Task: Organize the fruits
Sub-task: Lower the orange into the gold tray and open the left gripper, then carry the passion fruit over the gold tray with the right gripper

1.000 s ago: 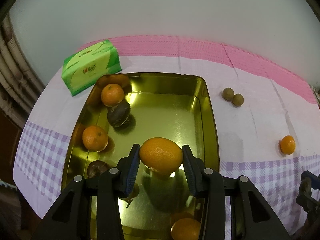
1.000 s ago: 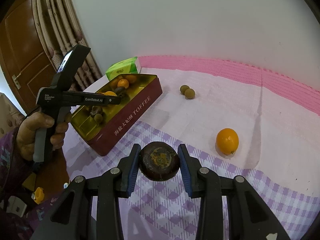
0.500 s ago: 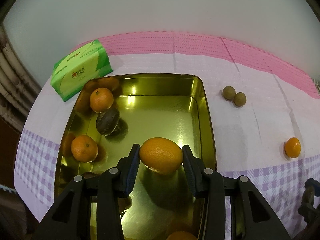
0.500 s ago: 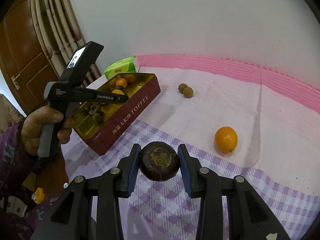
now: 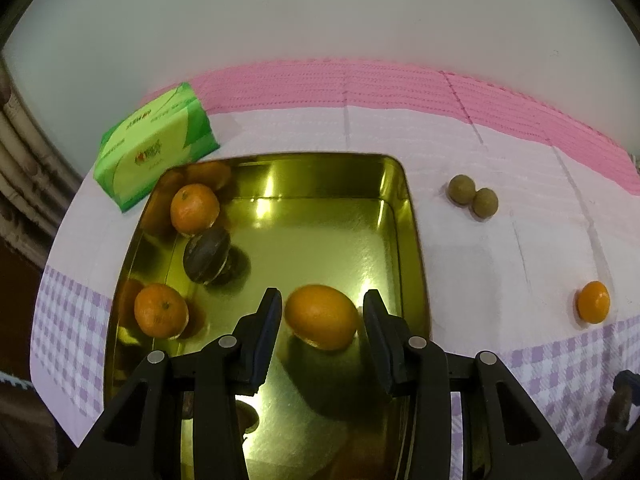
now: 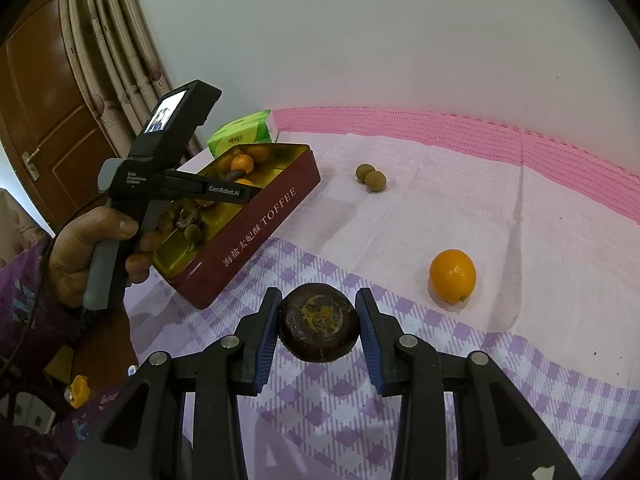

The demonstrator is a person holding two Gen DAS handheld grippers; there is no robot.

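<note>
Fruits [image 6: 452,275] — red "TOFFEE" tin [image 6: 256,236]

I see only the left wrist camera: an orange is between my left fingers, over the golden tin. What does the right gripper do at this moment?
Observer: The right gripper is shut on a dark round fruit, over the purple checked cloth and apart from the tin.
Operator: How does the tin look from outside?
Observer: Its outer wall is dark red and bears the word TOFFEE.
Operator: Does my left gripper hide anything in the tin?
Observer: Yes, a small brown fruit lies at the end of the tin nearest the hand that holds the left gripper.
</note>
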